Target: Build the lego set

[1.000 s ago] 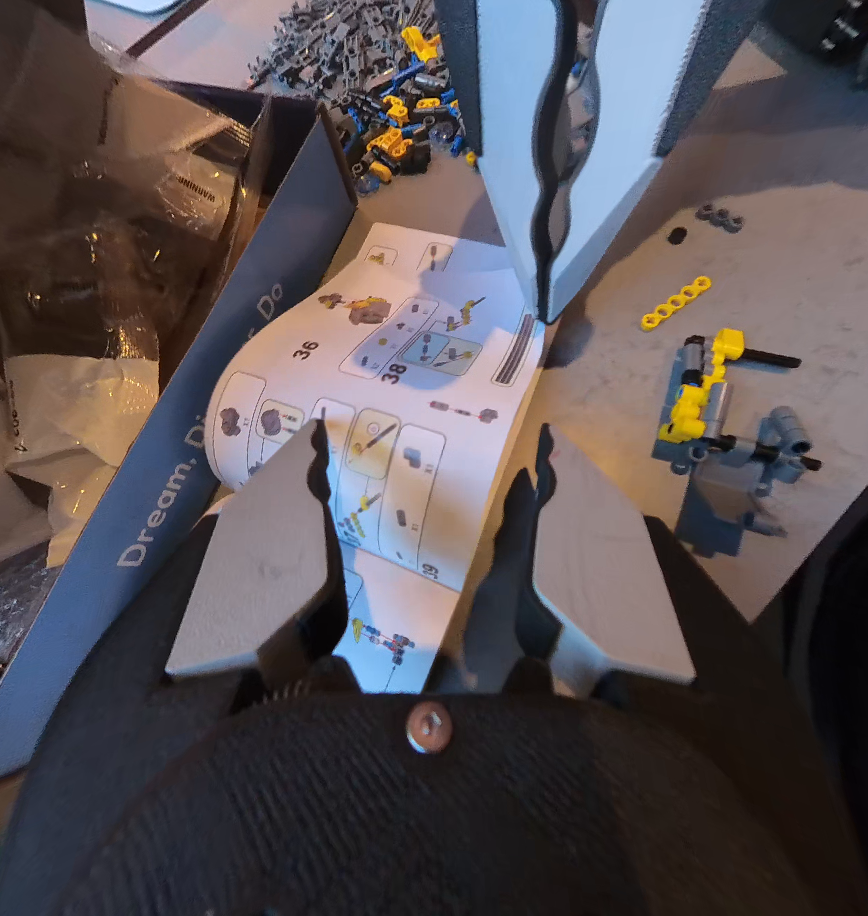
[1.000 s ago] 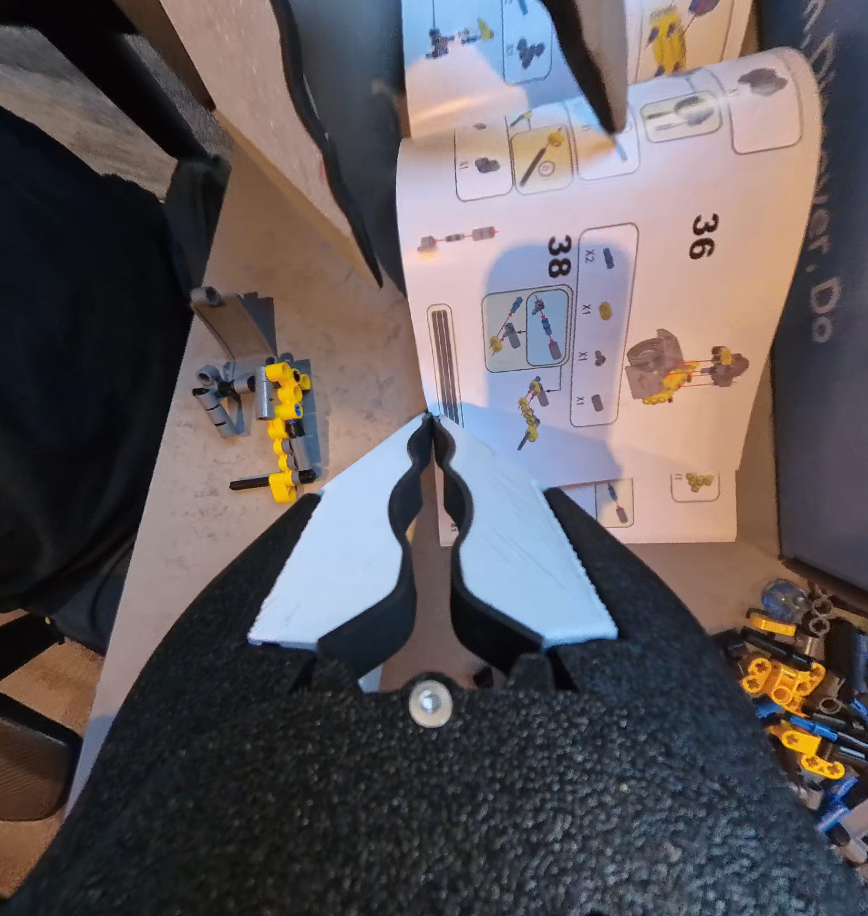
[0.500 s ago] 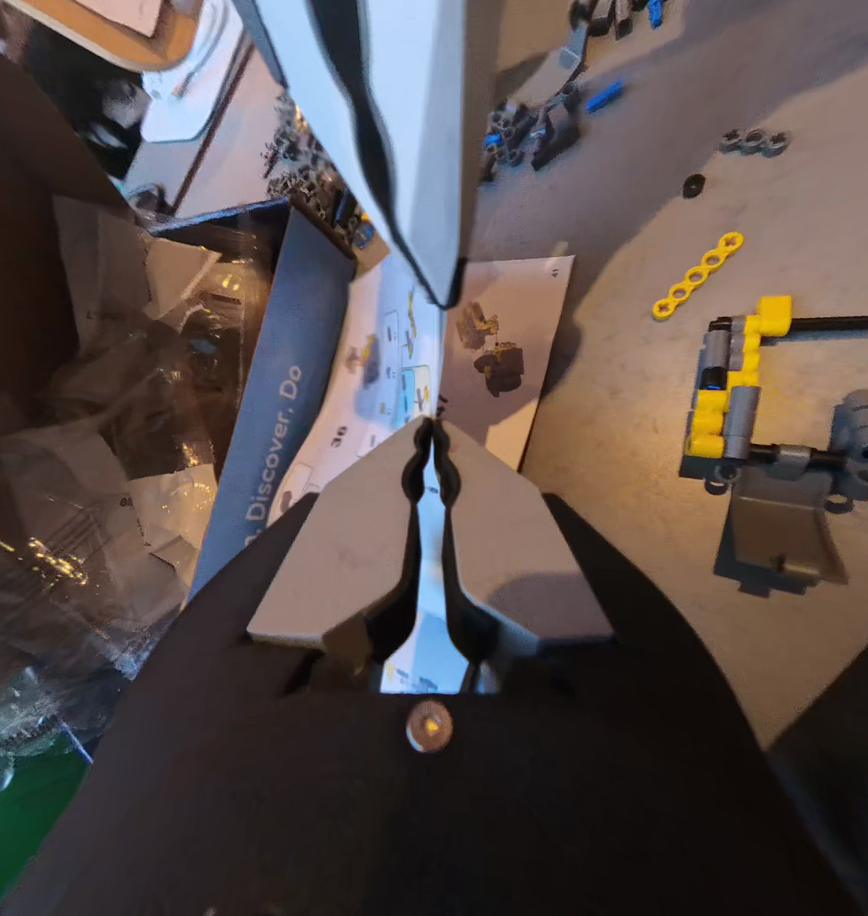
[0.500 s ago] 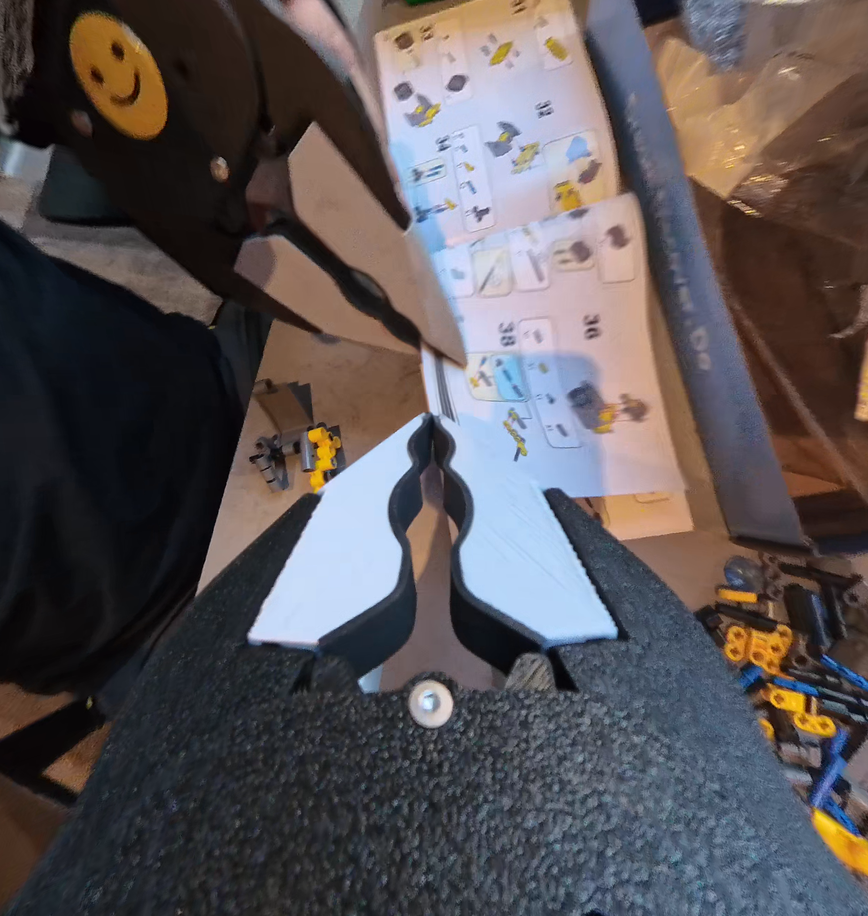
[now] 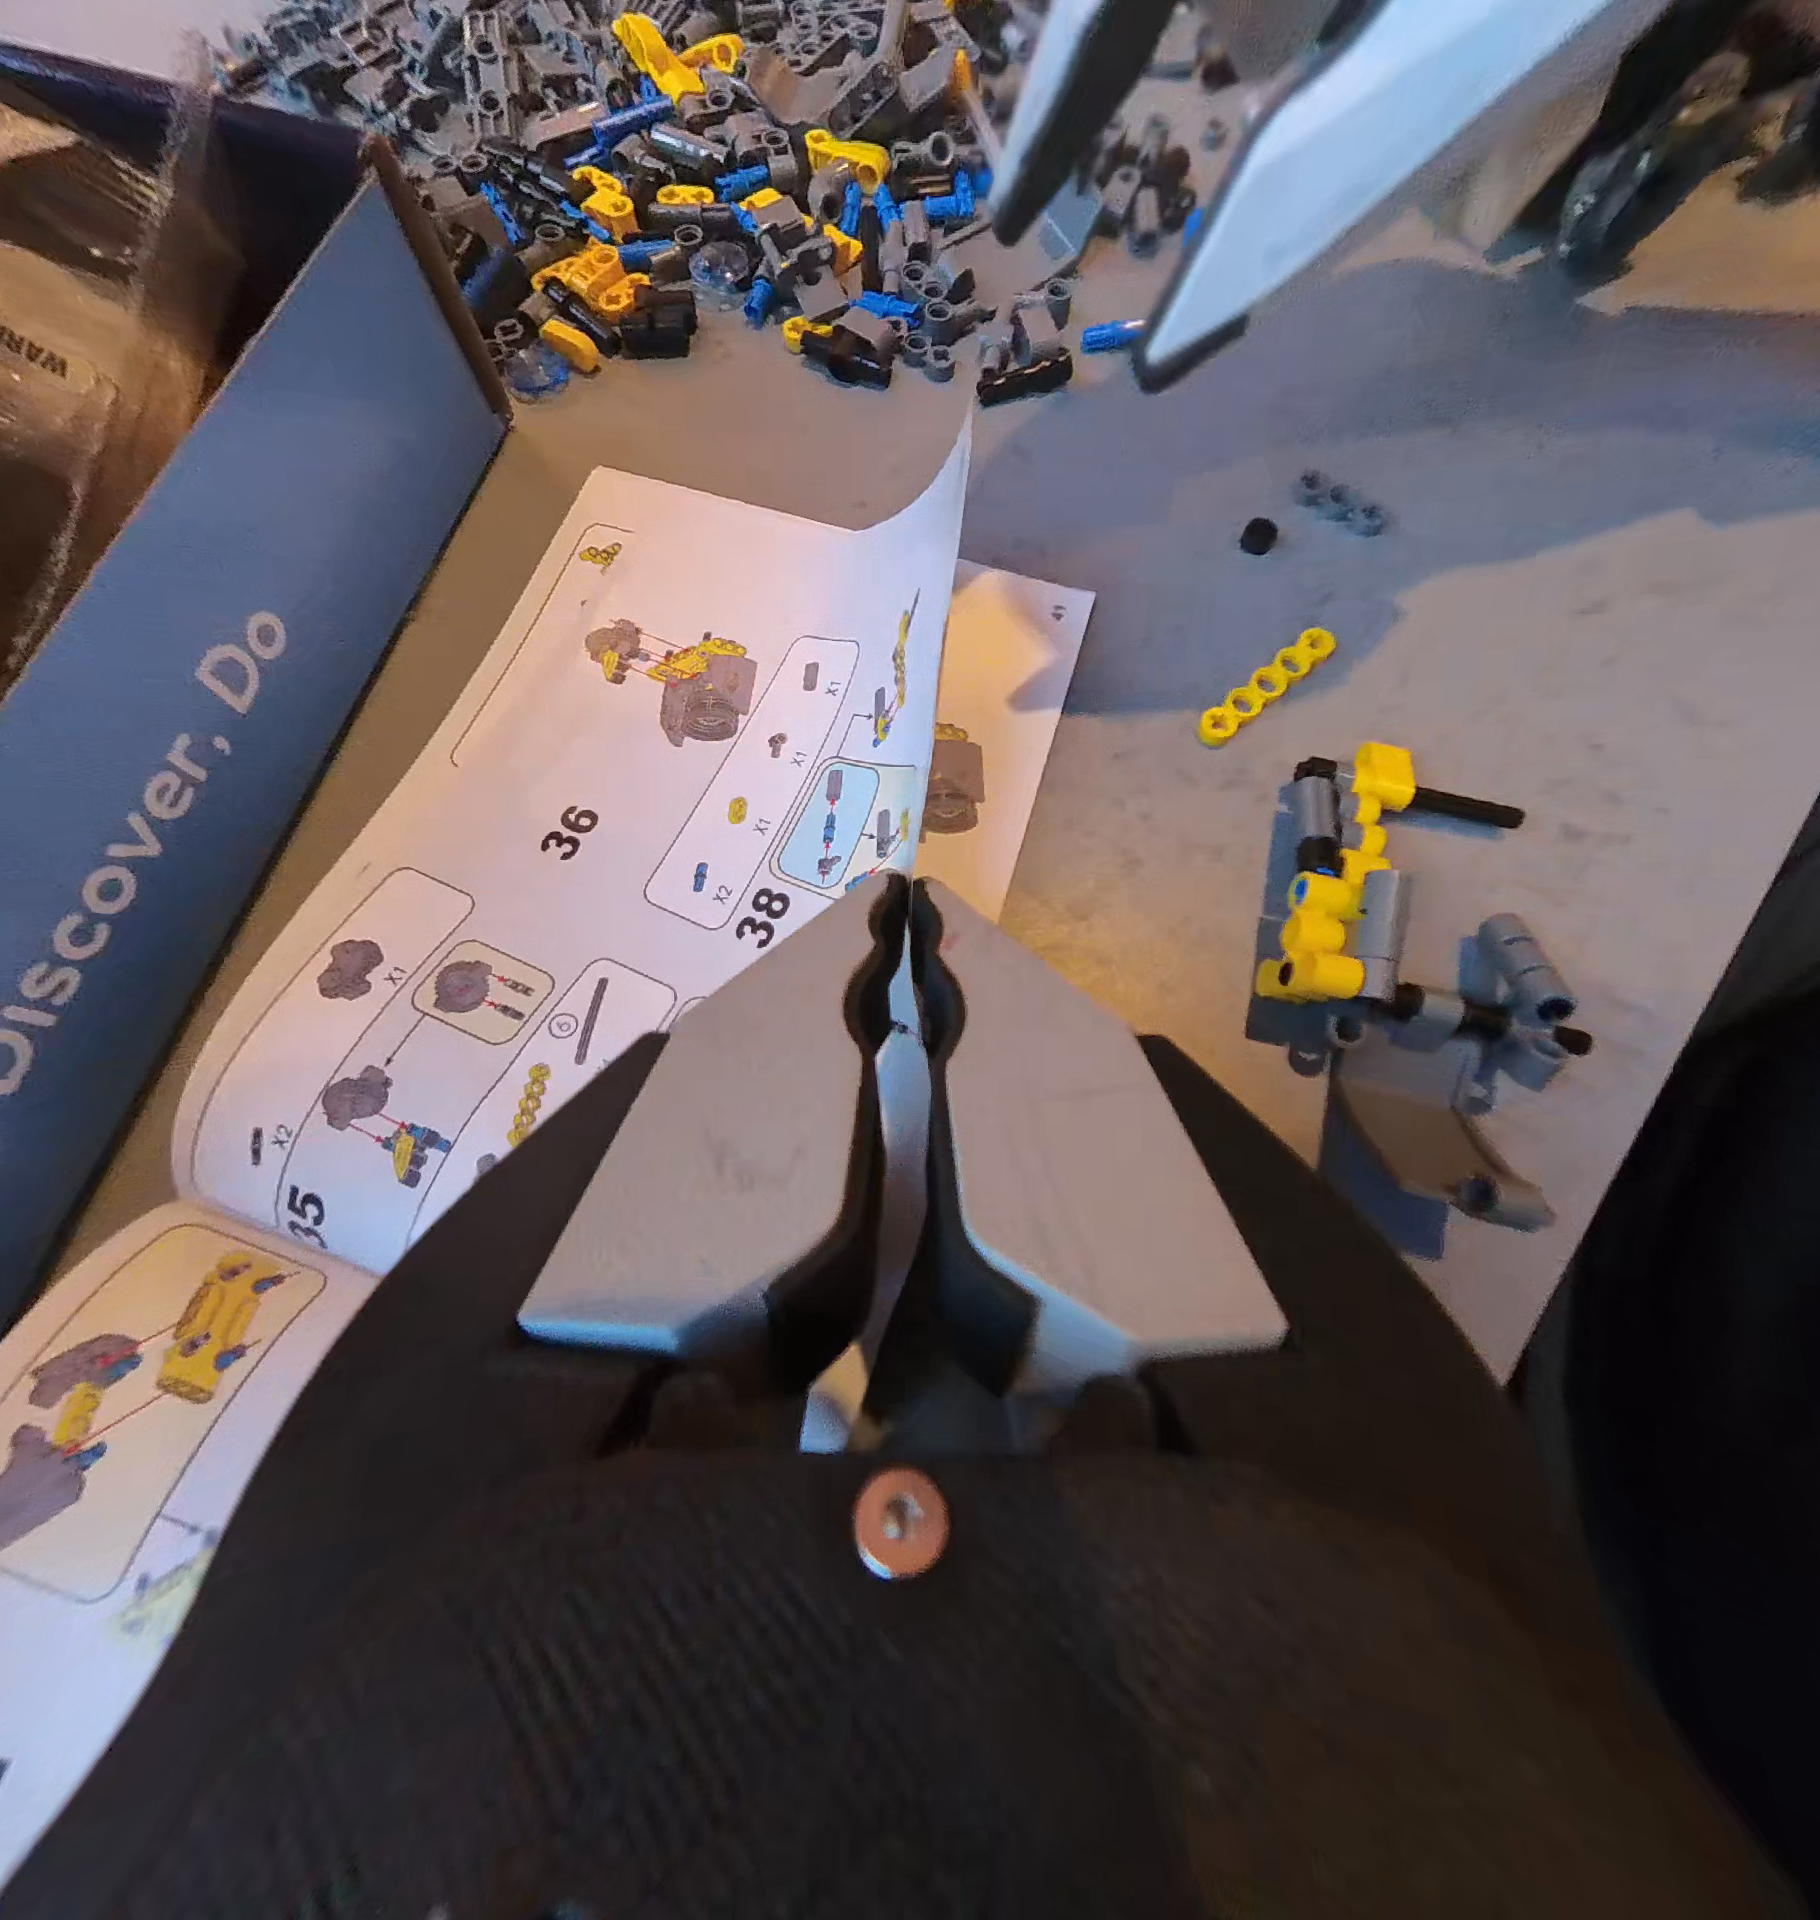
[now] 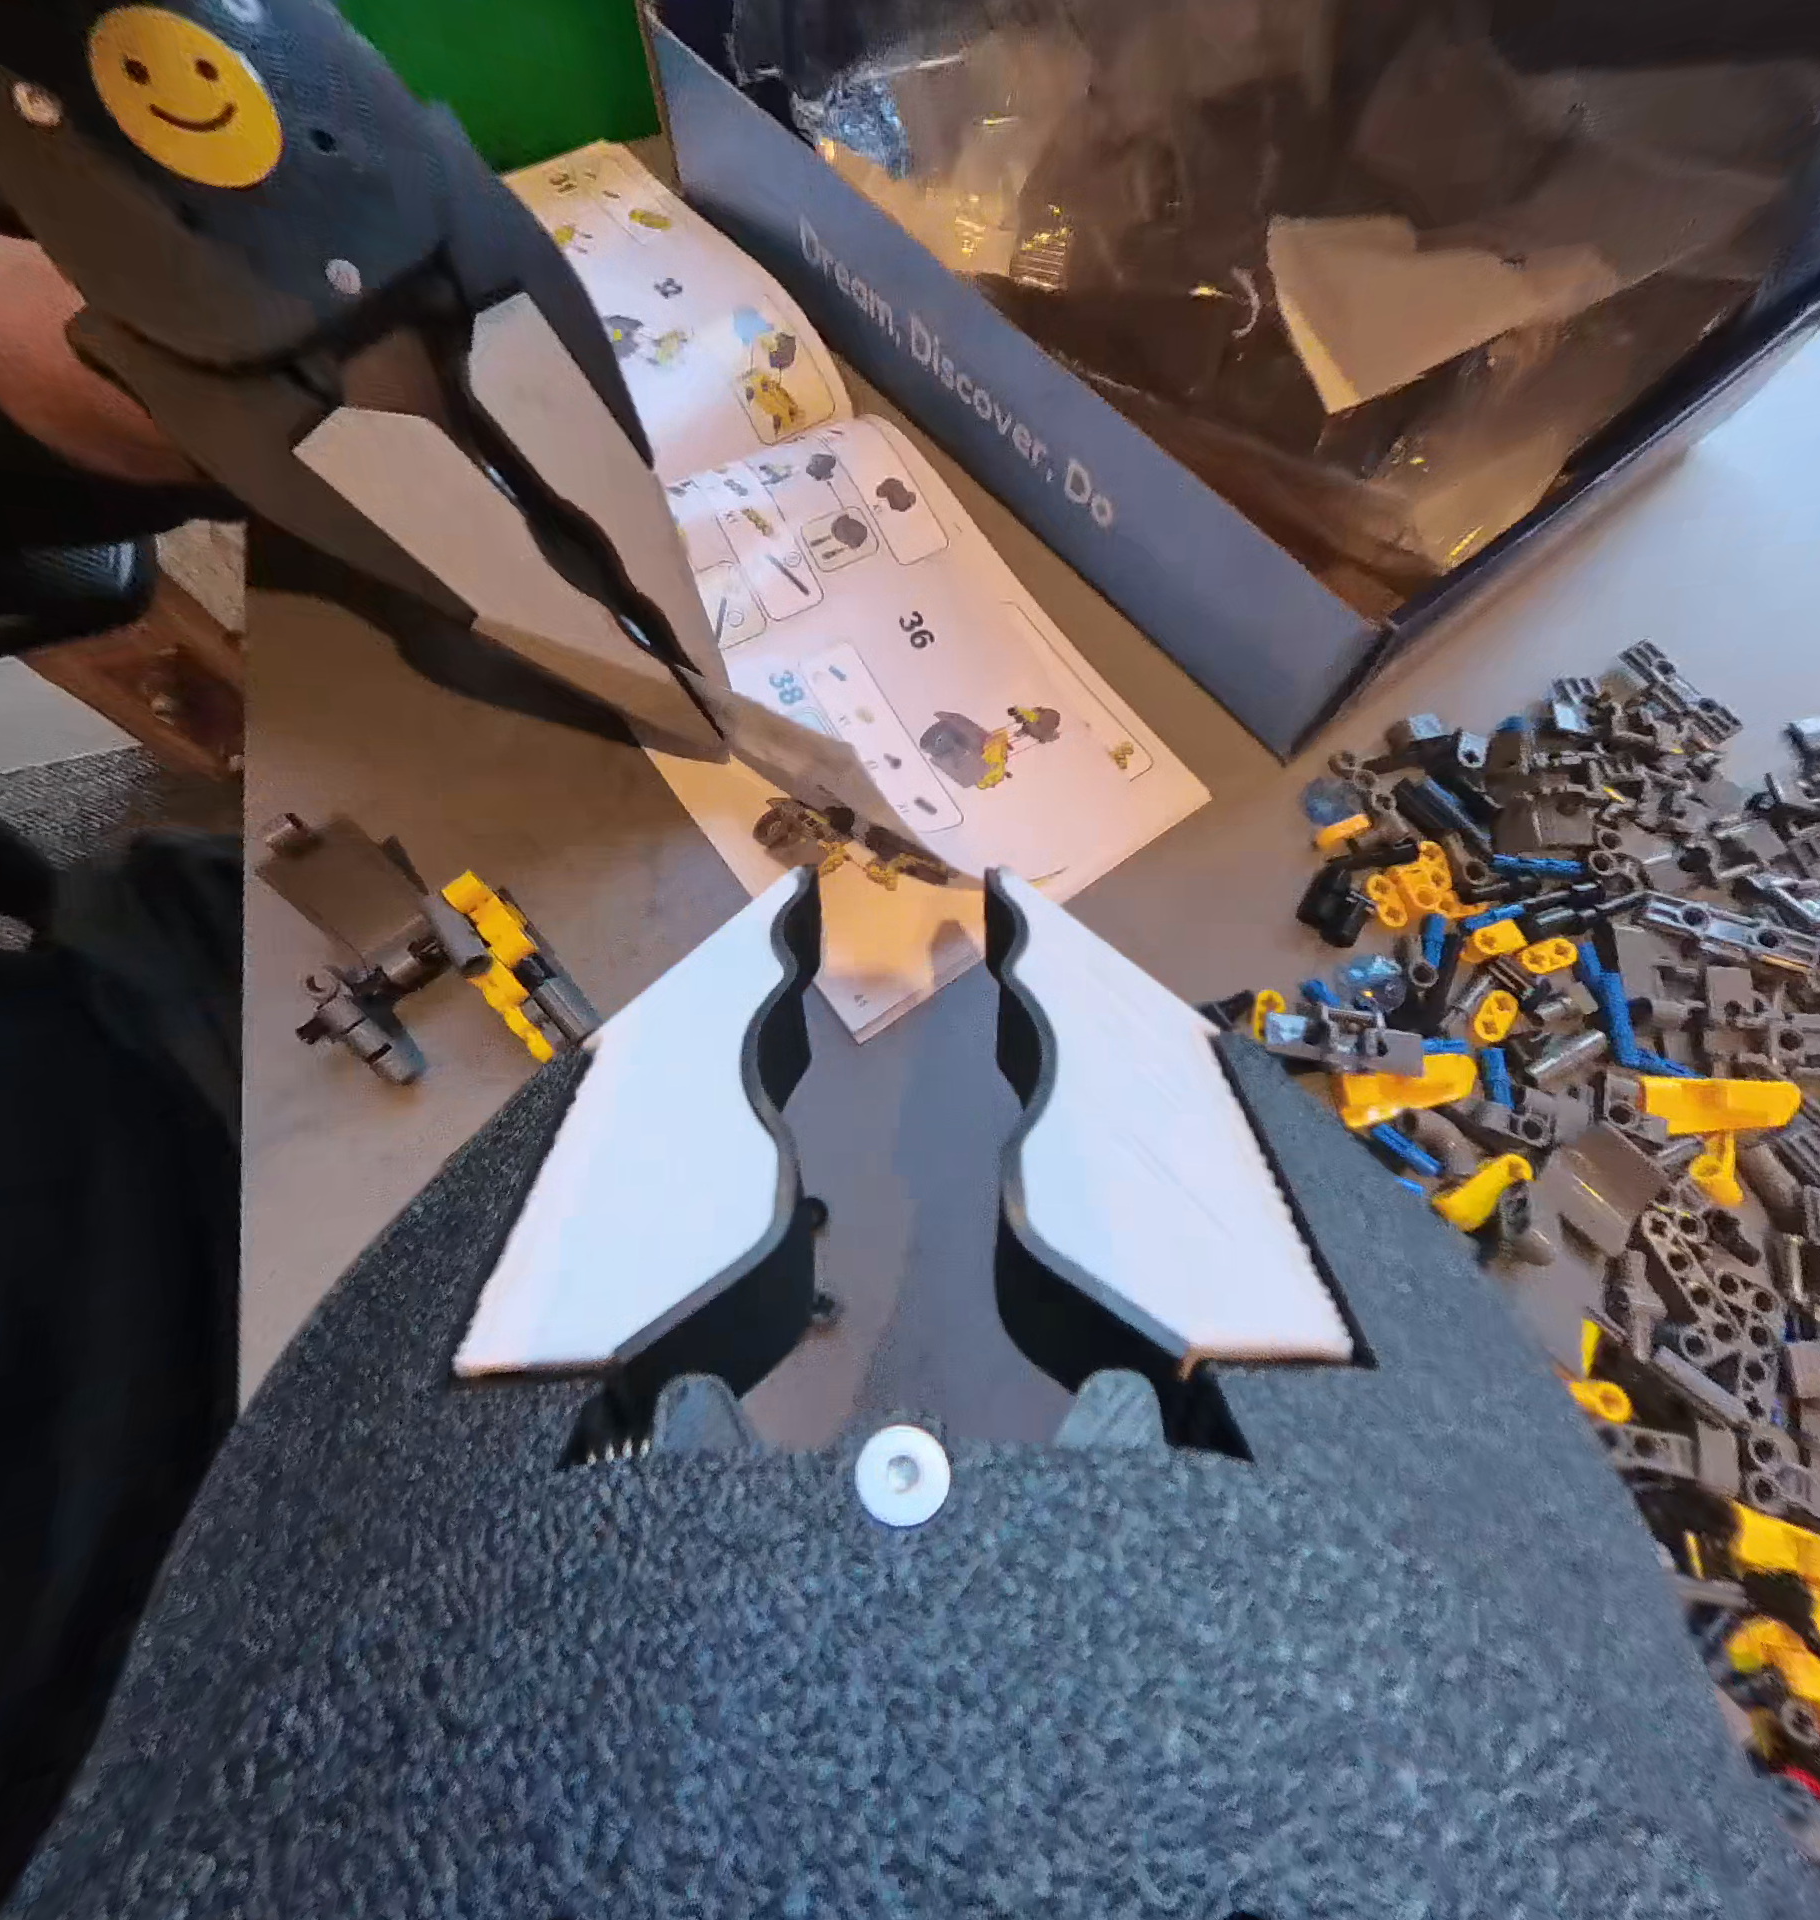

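An open instruction booklet lies on the grey table beside a dark blue box. My left gripper is shut on the free edge of one booklet page and holds it lifted and curled above the page below. It shows in the right wrist view with the page in its tips. My right gripper is open and empty, just above the booklet's near corner, apart from the page. It shows at the top of the left wrist view.
A partly built grey and yellow assembly lies right of the booklet, with a yellow beam and small black and grey bits beyond. A pile of loose parts spreads at the far side. The box holds plastic bags. My hands' fingertips stand some 9 cm from each other.
The left gripper closed on the page edge that the right gripper held. The right gripper has since opened, let go and drawn back toward the parts pile.
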`<state>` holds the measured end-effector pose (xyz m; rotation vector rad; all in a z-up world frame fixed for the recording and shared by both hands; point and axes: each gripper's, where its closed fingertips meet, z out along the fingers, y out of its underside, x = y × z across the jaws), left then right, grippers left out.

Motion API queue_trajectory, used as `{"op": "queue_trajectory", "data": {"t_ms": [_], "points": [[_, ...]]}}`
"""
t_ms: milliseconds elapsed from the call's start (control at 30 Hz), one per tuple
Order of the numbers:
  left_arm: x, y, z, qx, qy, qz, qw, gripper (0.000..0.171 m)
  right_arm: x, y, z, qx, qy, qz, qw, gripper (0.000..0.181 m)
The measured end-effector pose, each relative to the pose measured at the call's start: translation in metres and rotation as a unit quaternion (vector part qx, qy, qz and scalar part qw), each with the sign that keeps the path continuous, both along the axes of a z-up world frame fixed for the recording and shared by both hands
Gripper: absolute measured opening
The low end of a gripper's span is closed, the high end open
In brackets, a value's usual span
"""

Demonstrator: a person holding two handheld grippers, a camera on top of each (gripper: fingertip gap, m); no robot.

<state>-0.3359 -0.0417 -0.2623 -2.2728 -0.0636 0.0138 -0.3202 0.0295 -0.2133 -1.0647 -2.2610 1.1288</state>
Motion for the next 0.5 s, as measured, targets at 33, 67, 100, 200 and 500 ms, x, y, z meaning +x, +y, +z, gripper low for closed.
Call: {"op": "queue_trajectory", "data": {"t_ms": [33,67,100,200,500], "points": [[0.0,0.0,0.0,0.002,-0.008,0.001,1.0,0.0,0.0,-0.002,-0.002,-0.003,0.002,0.003,1.0,0.031],[0.0,0.0,0.0,0.004,-0.014,0.001,1.0,0.0,-0.001,-0.004,-0.003,-0.006,0.003,0.003,1.0,0.031],[0.0,0.0,0.002,0.008,-0.019,0.001,1.0,0.0,-0.002,-0.006,-0.004,-0.009,0.003,0.006,1.0,0.03],[0.001,0.0,0.001,0.009,-0.033,0.001,0.999,0.0,-0.006,-0.012,-0.006,-0.013,0.007,0.014,1.0,0.028],[0.005,-0.002,0.006,0.016,0.057,-0.03,0.998,0.0,-0.004,-0.03,-0.004,-0.006,0.053,0.08,0.995,0.006]]}}
